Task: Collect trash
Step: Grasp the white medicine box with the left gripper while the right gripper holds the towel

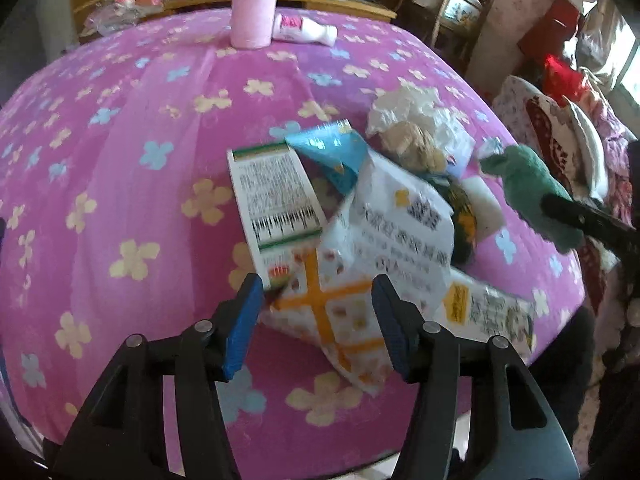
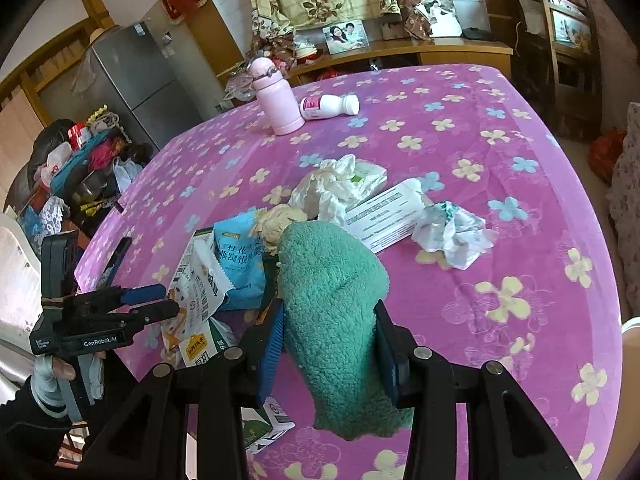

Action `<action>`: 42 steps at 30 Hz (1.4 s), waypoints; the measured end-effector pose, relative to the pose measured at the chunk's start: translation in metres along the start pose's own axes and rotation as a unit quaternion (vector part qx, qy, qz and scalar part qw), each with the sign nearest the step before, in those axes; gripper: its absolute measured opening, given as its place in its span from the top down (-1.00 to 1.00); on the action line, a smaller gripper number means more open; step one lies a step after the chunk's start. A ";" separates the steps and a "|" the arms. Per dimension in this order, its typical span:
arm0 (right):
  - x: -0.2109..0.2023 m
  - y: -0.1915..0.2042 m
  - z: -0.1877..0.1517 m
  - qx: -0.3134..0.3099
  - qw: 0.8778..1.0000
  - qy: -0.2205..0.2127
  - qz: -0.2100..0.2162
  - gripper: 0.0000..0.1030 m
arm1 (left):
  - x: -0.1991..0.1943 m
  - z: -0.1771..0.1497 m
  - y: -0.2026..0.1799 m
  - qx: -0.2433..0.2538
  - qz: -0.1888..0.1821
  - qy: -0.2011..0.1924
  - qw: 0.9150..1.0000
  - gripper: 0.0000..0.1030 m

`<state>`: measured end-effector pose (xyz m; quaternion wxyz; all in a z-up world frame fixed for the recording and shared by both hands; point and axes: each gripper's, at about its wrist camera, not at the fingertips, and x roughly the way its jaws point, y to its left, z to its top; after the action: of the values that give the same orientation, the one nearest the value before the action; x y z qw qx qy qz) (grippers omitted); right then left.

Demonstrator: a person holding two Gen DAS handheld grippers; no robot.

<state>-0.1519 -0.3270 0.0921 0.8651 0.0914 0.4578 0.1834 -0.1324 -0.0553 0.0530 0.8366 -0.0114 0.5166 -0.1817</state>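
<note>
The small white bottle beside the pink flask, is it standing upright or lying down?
Lying down. The white bottle rests on its side on the tablecloth, cap pointing right, next to the upright pink flask.

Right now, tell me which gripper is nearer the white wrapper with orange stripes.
Left. The left gripper has its open jaws astride the white wrapper; the right gripper, shut on the green cloth, is off to the wrapper's right.
</note>
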 end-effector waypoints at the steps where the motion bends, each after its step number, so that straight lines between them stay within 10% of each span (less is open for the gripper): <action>1: 0.000 0.001 -0.001 0.000 1.000 0.000 0.000 0.21 | 0.000 -0.003 0.003 0.000 -0.005 0.004 1.000 -0.07; 19: 0.003 0.005 -0.005 0.005 1.000 0.004 0.002 0.21 | 0.031 0.009 -0.016 -0.058 -0.111 0.029 0.992 -0.10; 42: -0.022 -0.019 -0.020 0.019 1.000 -0.008 -0.014 0.21 | -0.038 0.001 -0.048 0.004 -0.059 -0.024 0.998 -0.11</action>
<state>-0.1752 -0.3531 0.0916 0.8696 0.1027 0.4551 0.1616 -0.1604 -0.0880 0.0959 0.8368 -0.0432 0.4940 -0.2322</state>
